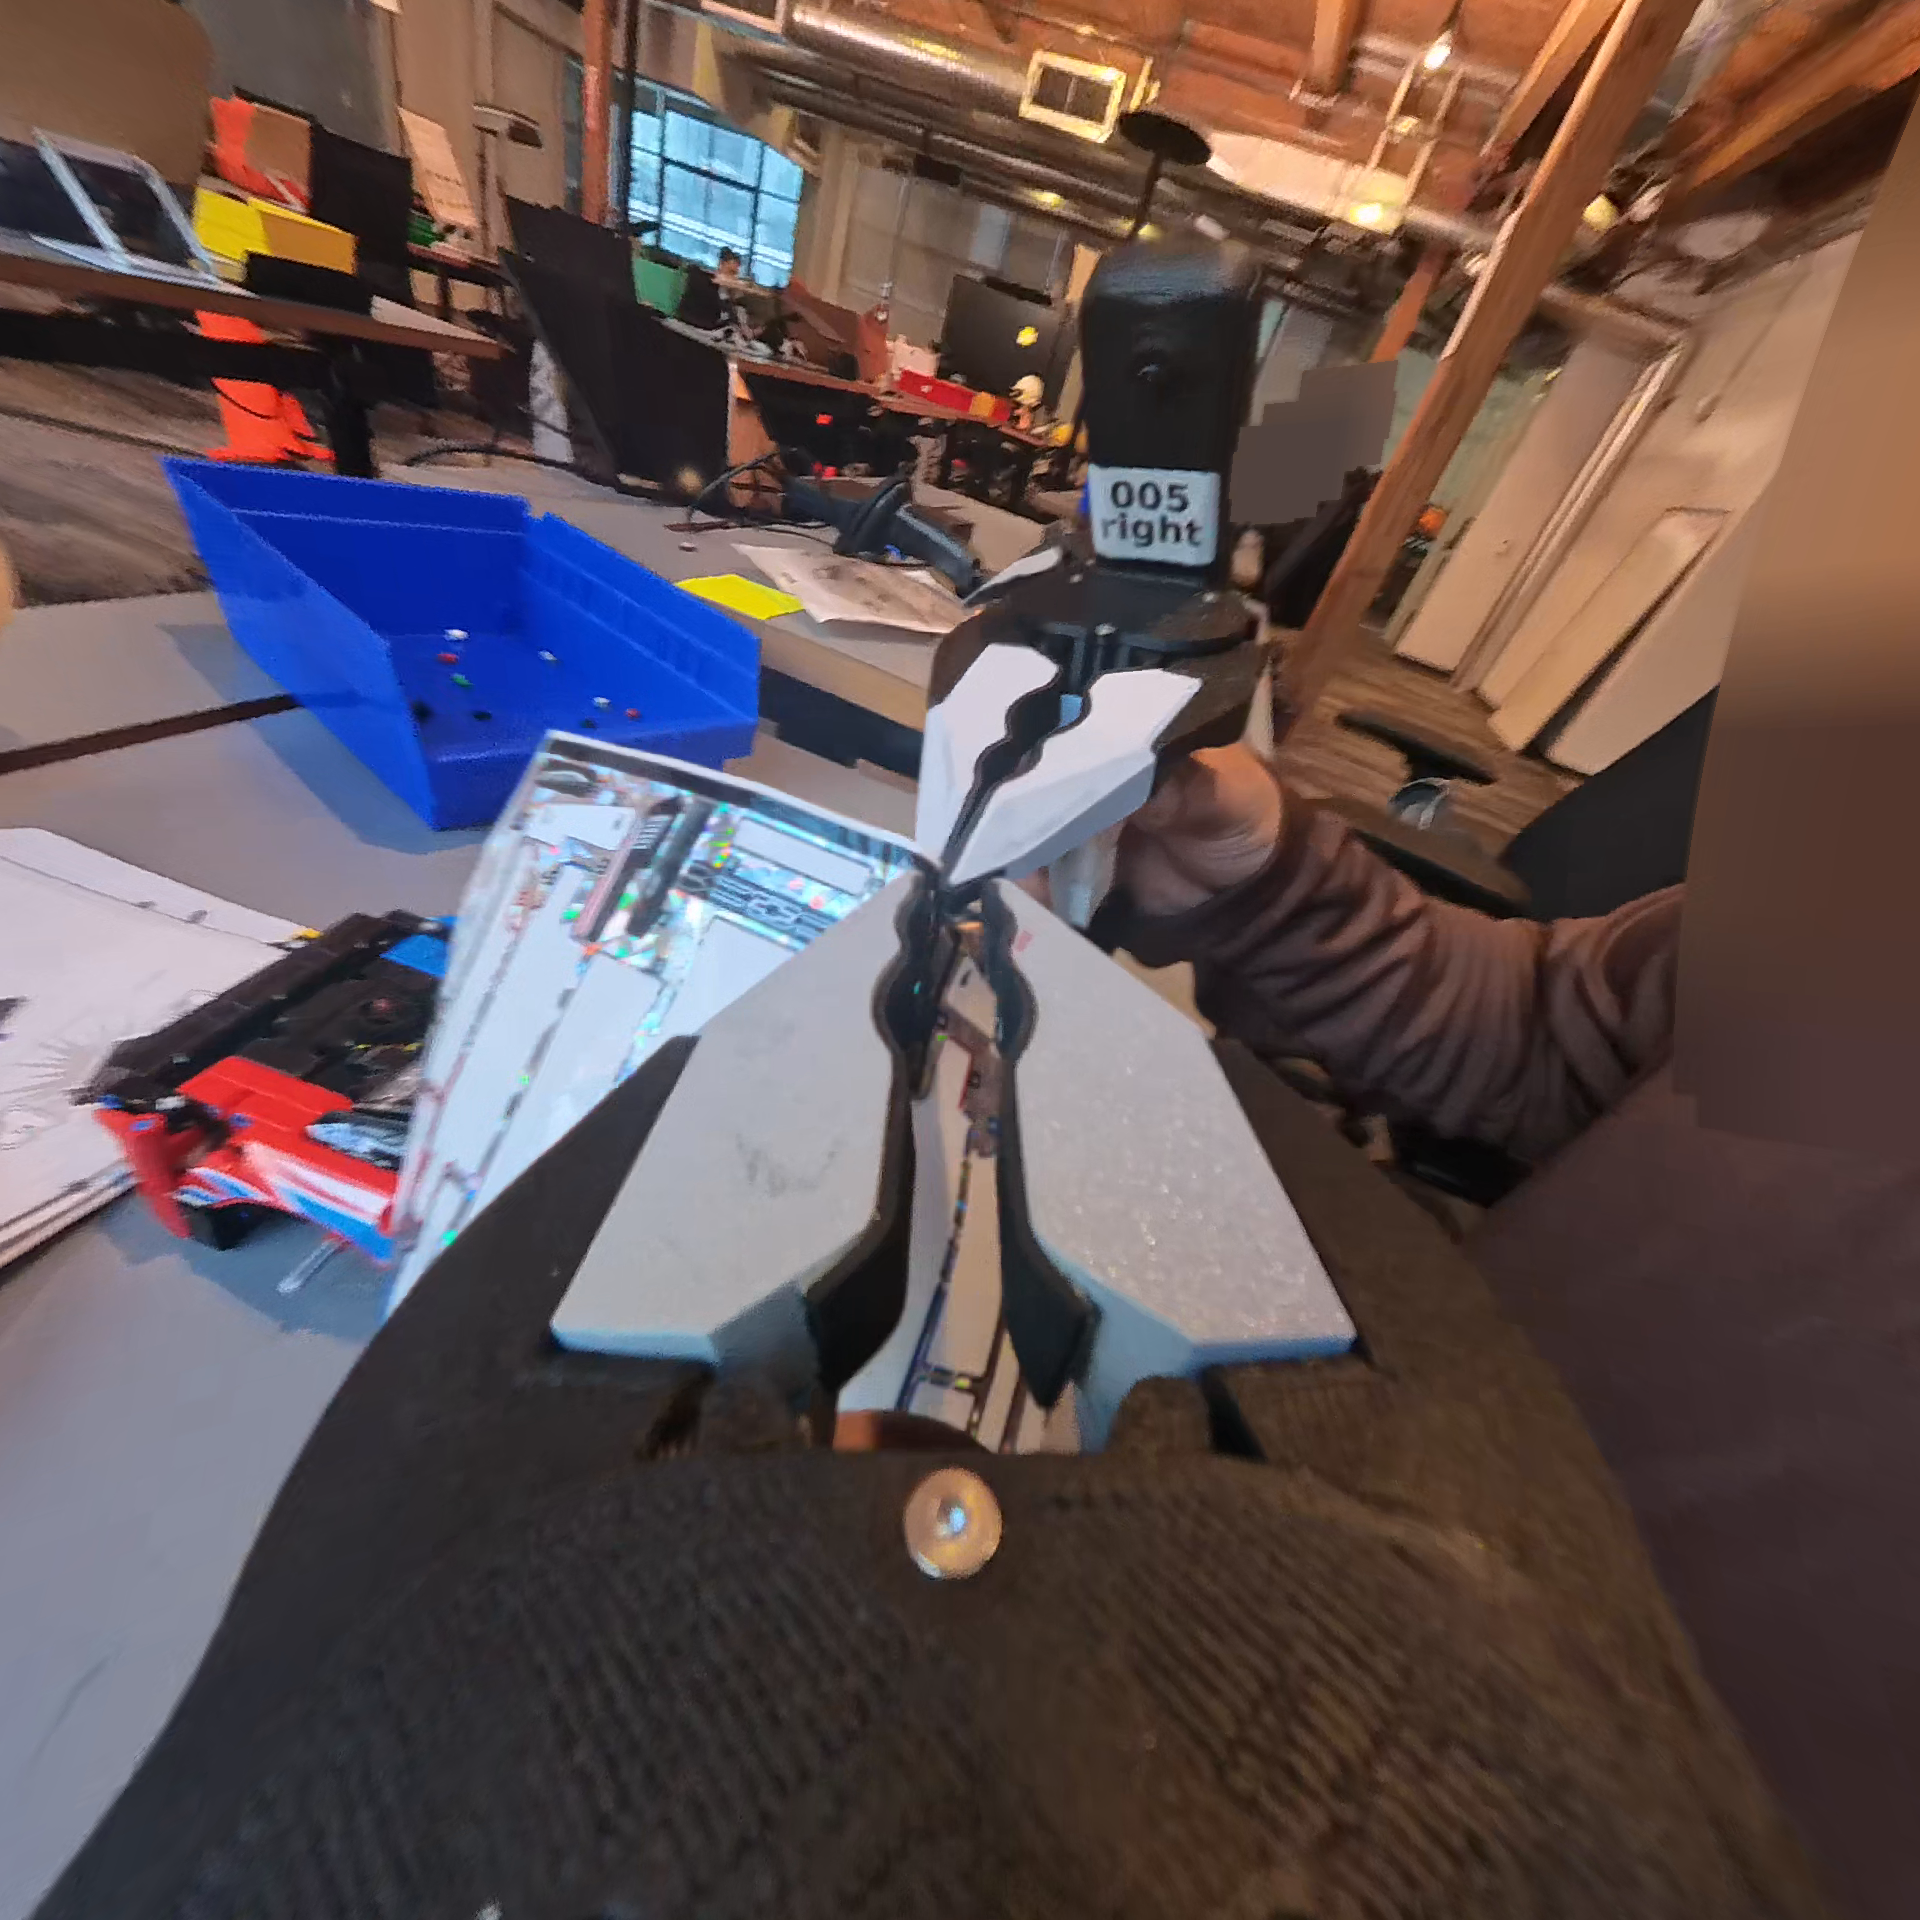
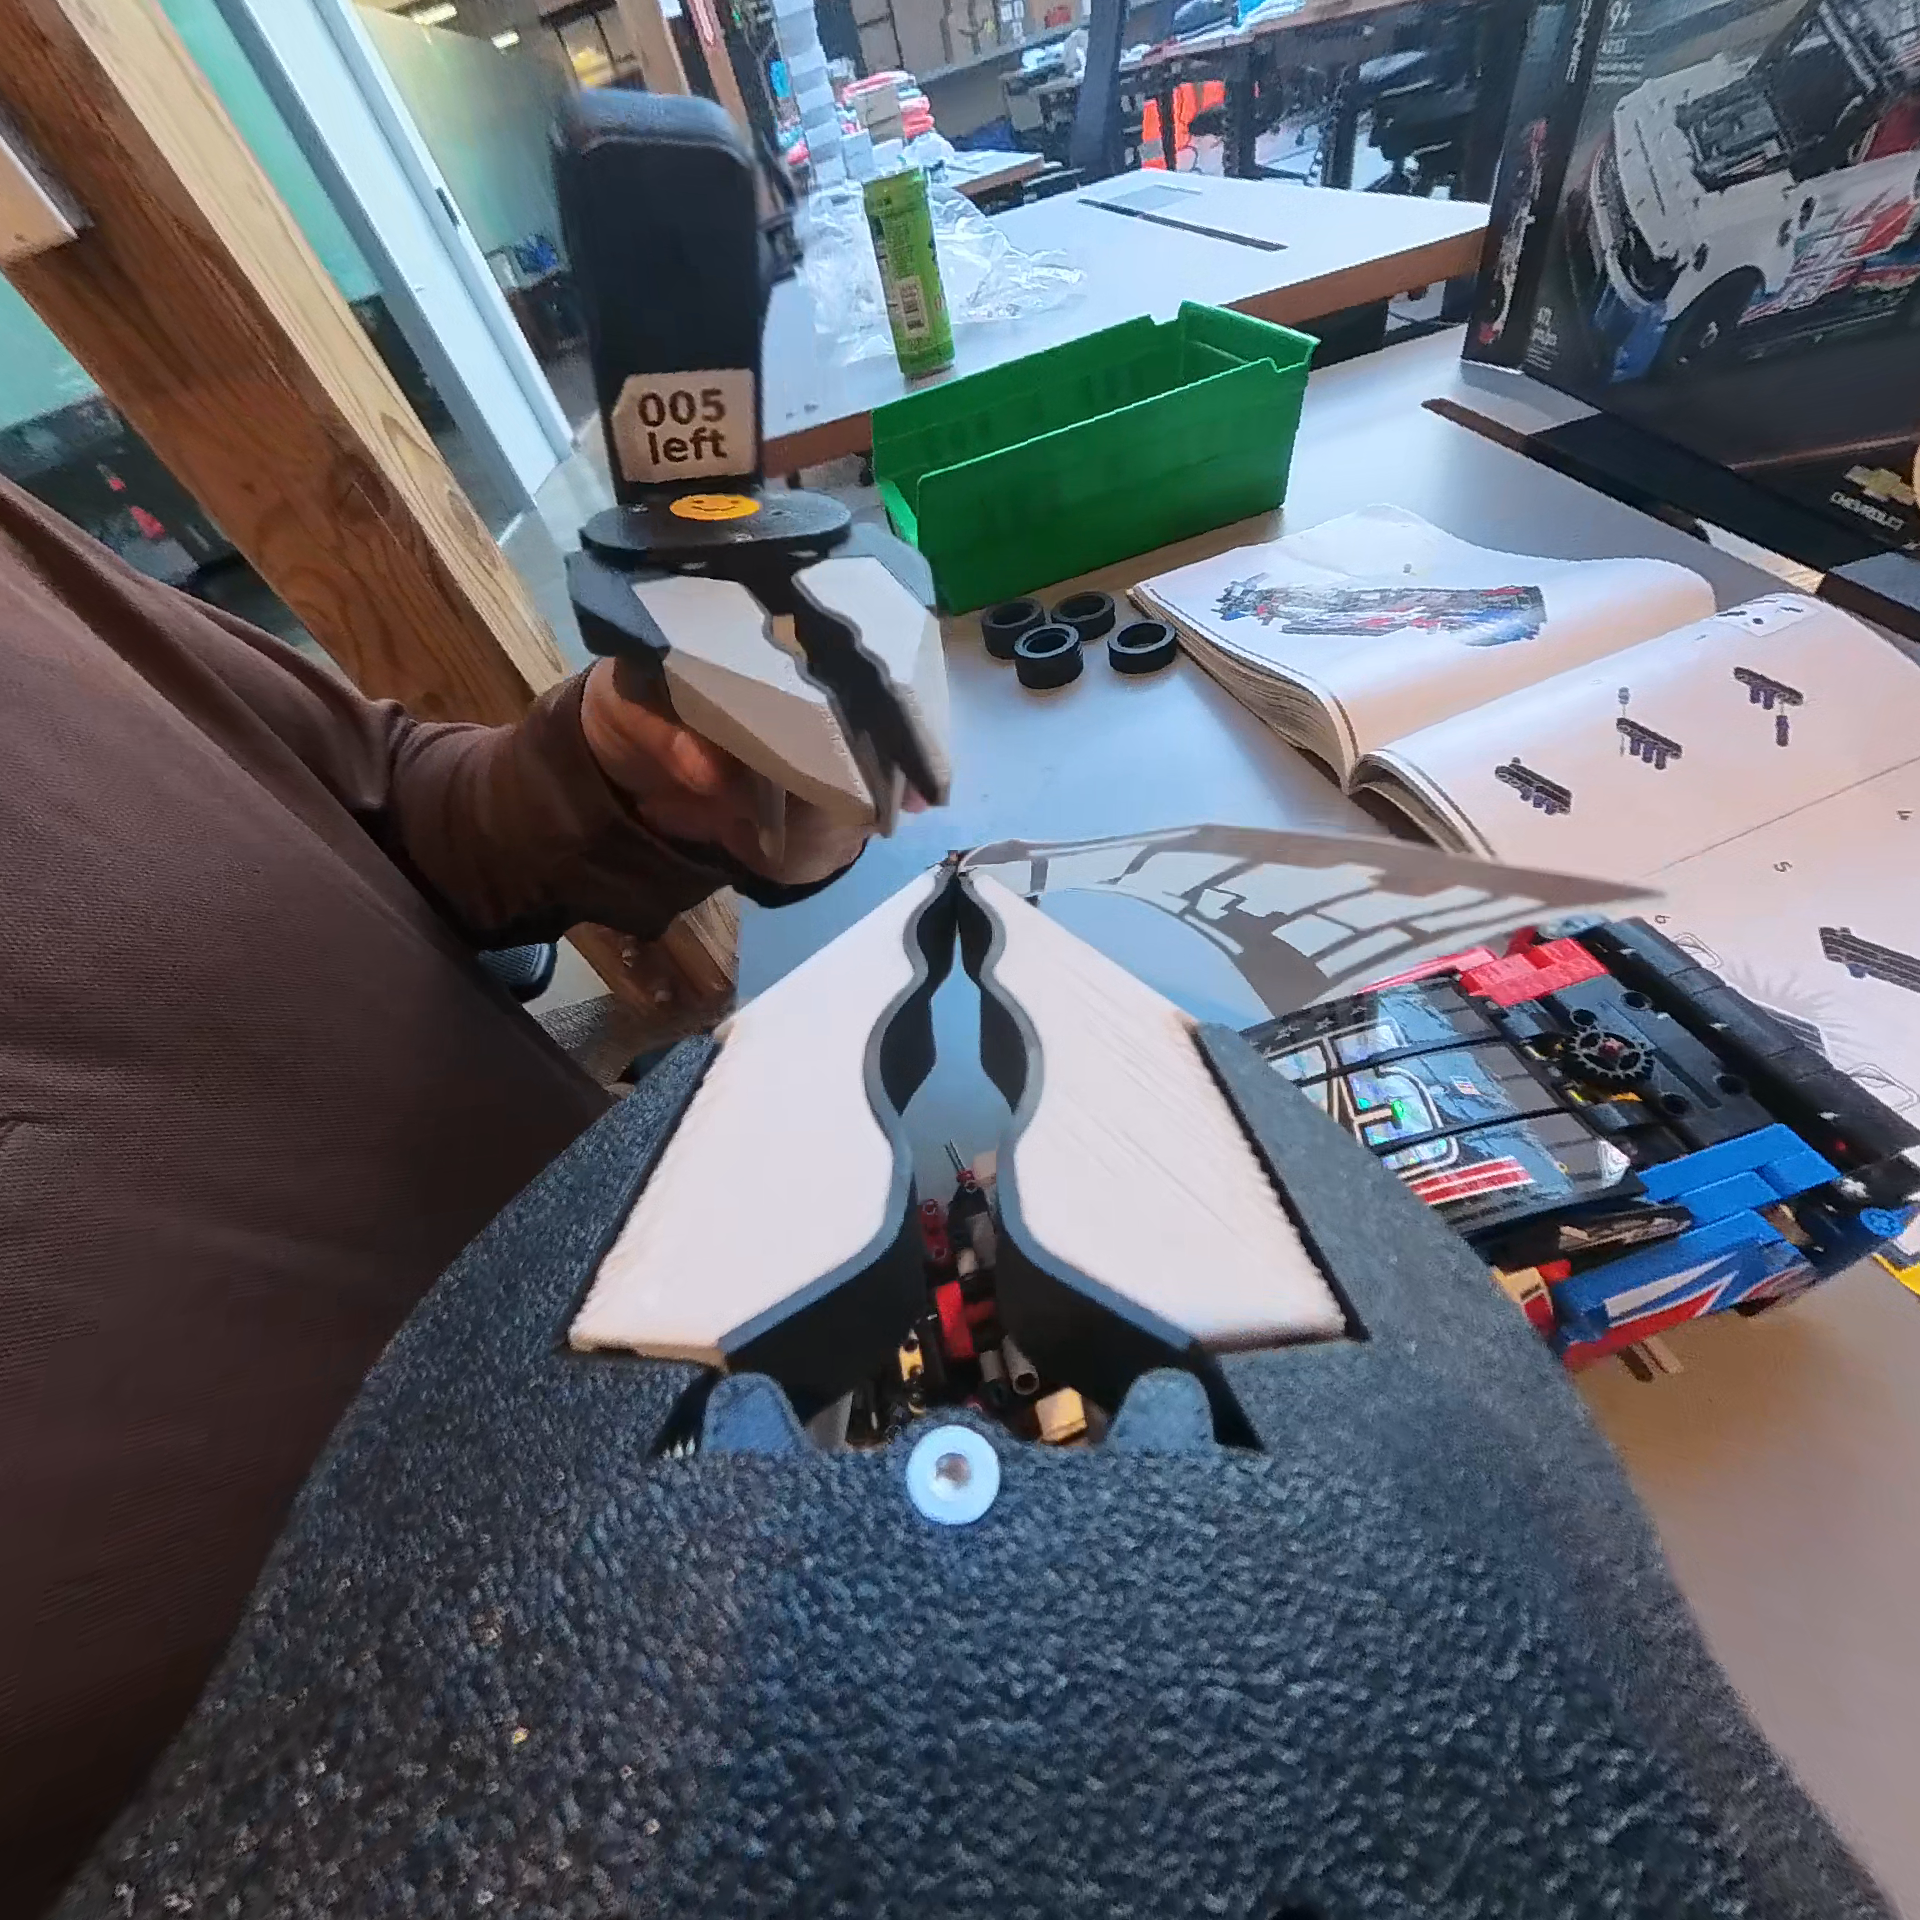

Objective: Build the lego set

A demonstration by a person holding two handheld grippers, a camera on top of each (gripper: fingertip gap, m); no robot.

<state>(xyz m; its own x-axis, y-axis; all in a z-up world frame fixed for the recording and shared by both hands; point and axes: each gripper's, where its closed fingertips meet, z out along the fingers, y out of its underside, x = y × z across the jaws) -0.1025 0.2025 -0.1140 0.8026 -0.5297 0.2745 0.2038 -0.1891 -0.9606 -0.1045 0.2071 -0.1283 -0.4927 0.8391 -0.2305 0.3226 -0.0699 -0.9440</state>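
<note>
Two hand-held grippers, right pinching sticker sheet, left clamped there too, lego car beneath

A tall green drinks can stands upright on the far grey worktop, crumpled clear plastic wrap around its base. A black handheld tool with a cable lies behind a small yellow note.
</note>
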